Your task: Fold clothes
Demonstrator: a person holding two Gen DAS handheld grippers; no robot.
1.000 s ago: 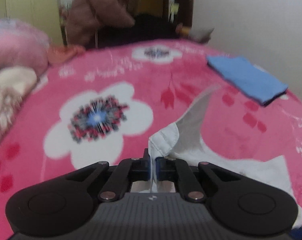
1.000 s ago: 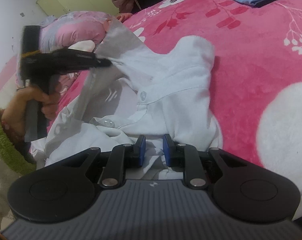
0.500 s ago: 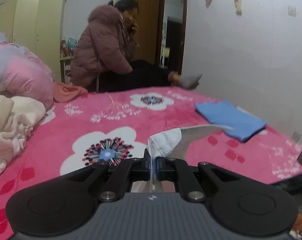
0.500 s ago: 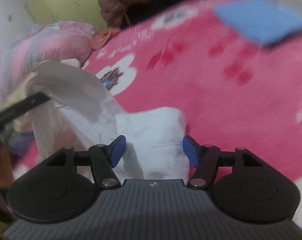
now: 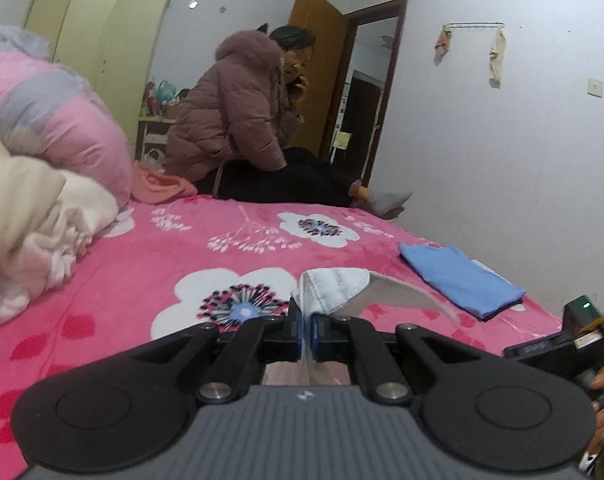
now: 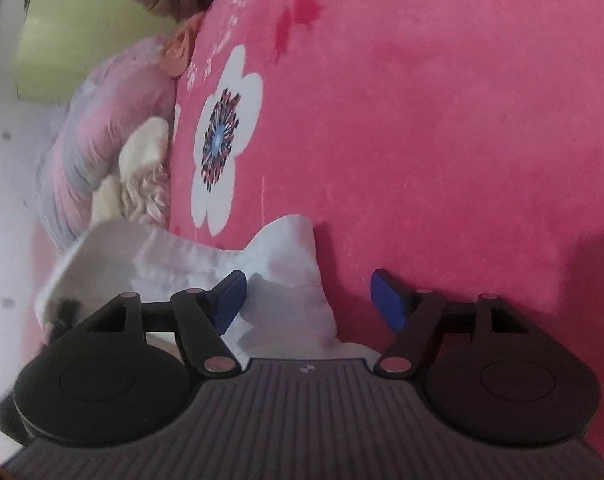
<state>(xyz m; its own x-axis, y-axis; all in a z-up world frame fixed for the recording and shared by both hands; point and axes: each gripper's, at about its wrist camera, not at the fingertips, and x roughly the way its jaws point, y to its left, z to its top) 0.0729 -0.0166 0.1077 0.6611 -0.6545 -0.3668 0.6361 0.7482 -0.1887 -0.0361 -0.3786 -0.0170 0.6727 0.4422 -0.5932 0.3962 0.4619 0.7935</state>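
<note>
Pinching white shirt (image 5: 334, 286) in left jaws, loose between right jaws.

The left wrist camera sits right behind the left gripper (image 5: 306, 334) and looks low across the bed (image 5: 149, 264) toward its far edge, the door (image 5: 322, 76) and the wall. The right wrist camera sits behind the right gripper (image 6: 308, 300) and looks down at the bed (image 6: 442, 140) from very close, tipped sideways. Both views share the pink flower blanket, the white shirt (image 5: 334, 286) (image 6: 277, 276) and the pink quilt (image 5: 41, 112) (image 6: 113, 120) at the bed's left side.
</note>
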